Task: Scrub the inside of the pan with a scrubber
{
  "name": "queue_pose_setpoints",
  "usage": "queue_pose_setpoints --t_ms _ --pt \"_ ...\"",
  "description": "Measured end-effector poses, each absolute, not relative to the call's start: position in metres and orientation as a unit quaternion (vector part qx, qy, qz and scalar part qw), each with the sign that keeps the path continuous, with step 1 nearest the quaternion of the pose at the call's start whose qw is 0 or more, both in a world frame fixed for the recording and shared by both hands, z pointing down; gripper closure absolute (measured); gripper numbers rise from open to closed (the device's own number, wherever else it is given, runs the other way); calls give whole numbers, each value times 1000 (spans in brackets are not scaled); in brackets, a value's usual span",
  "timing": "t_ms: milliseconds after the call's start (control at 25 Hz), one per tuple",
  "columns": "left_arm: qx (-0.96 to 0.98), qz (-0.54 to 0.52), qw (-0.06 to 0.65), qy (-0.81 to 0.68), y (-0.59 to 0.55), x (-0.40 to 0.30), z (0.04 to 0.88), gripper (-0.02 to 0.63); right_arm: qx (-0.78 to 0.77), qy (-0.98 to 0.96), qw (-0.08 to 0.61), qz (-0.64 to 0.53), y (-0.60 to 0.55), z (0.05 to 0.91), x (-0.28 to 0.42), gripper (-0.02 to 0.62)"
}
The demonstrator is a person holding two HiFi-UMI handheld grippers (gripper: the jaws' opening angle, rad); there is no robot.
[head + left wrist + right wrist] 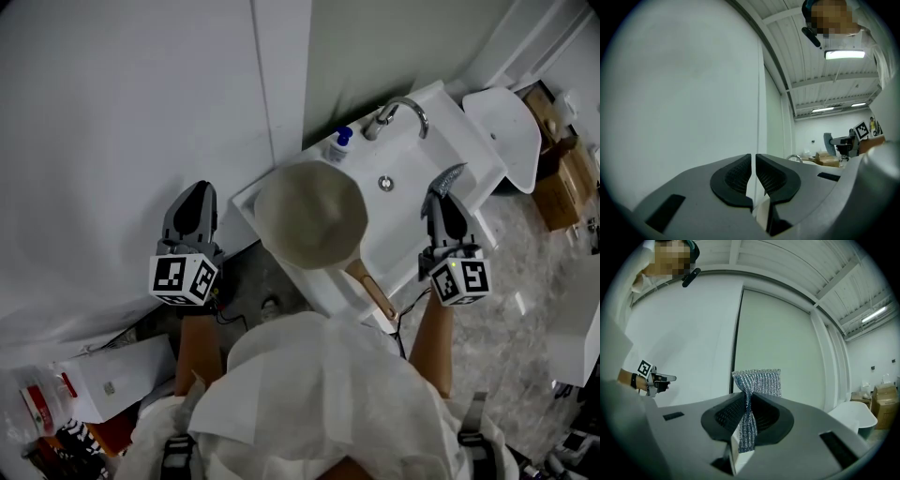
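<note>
Sitting on white sink (441, 141), pan (311, 217), grey wall (122, 112), speckled floor (511, 281)

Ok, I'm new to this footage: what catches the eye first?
A big pale pan with a wooden handle sits on the left side of the white sink. Right of it, the right gripper pinches a silvery mesh scrubber in its jaws; the left gripper hovers by the wall, empty.

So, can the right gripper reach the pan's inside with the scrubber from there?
Probably yes. The right gripper, shut on the scrubber, is beside the pan on the sink, with nothing between them; the pan seems to lie mouth up.
</note>
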State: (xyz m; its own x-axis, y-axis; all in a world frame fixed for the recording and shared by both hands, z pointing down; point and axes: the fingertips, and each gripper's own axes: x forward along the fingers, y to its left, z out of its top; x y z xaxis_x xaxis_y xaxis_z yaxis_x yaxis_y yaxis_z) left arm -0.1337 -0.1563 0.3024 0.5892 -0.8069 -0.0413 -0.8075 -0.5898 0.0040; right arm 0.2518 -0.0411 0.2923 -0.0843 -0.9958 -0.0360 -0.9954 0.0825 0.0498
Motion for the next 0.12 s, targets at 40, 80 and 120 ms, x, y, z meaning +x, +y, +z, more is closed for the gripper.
queue_pose_setpoints --t_ms 40,80,120 --pt "-891 20 7 453 -156 -134 302 565 676 -736 4 -30 -41 293 252 554" --pt "-891 20 7 453 -156 -134 302 565 676 -736 5 -30 -42 293 252 554" --pt "-891 20 7 453 -156 -134 302 565 675 -737 6 -30 -42 293 252 554"
